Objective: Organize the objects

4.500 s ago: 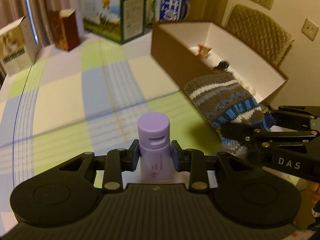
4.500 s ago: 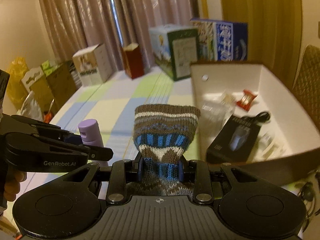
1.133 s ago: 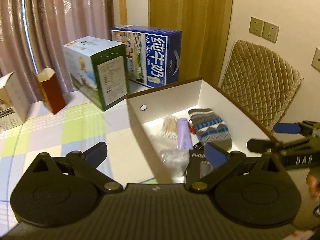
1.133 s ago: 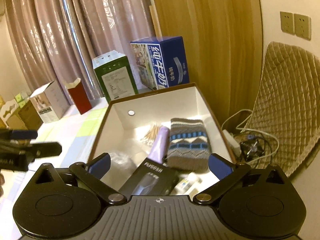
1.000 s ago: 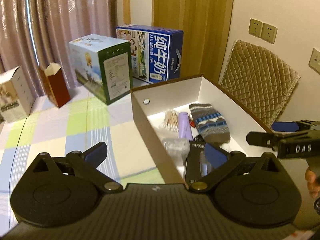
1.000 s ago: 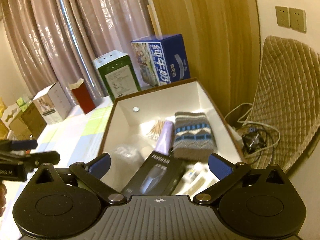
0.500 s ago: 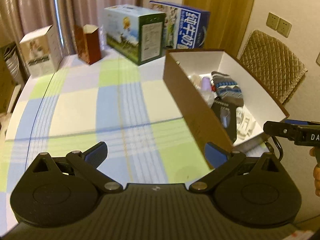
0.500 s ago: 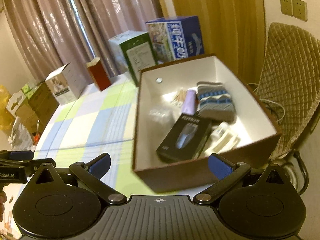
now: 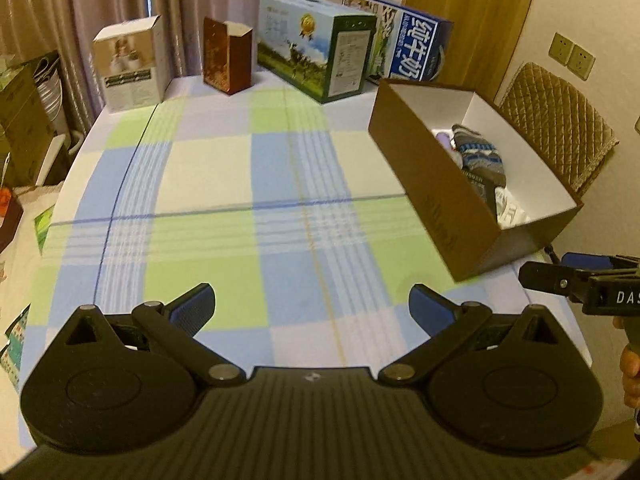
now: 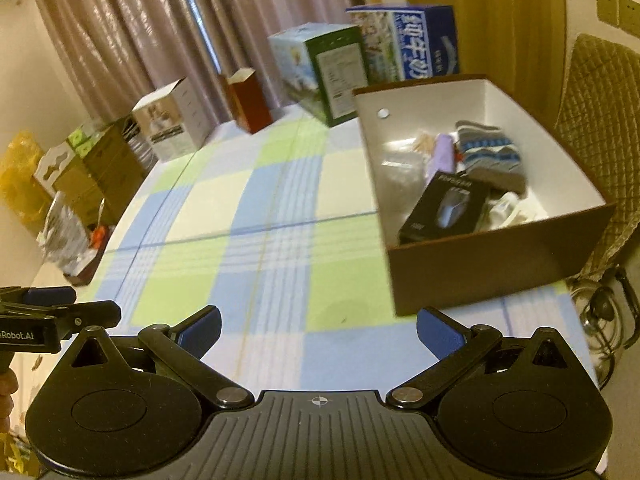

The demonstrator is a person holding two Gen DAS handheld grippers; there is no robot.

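A brown cardboard box (image 10: 492, 264) with a white inside stands at the right of the checked table (image 10: 256, 208). In it lie a striped knitted sock (image 10: 490, 156), a purple bottle (image 10: 442, 154), a black product box (image 10: 444, 208) and small packets. The box also shows in the left wrist view (image 9: 436, 196), with the sock (image 9: 478, 152) inside. My left gripper (image 9: 312, 312) is open and empty above the near table. My right gripper (image 10: 318, 330) is open and empty, in front of the box.
Cartons stand along the table's far edge: a white one (image 9: 130, 66), a red-brown one (image 9: 226, 62), a green-blue one (image 9: 316, 62) and a blue one (image 9: 412, 50). A padded chair (image 9: 560, 116) is behind the box. Boxes and bags (image 10: 80, 176) sit left of the table.
Both grippers have let go of the bottle and sock, which now lie in the box, and have pulled back and away from it over the near table.
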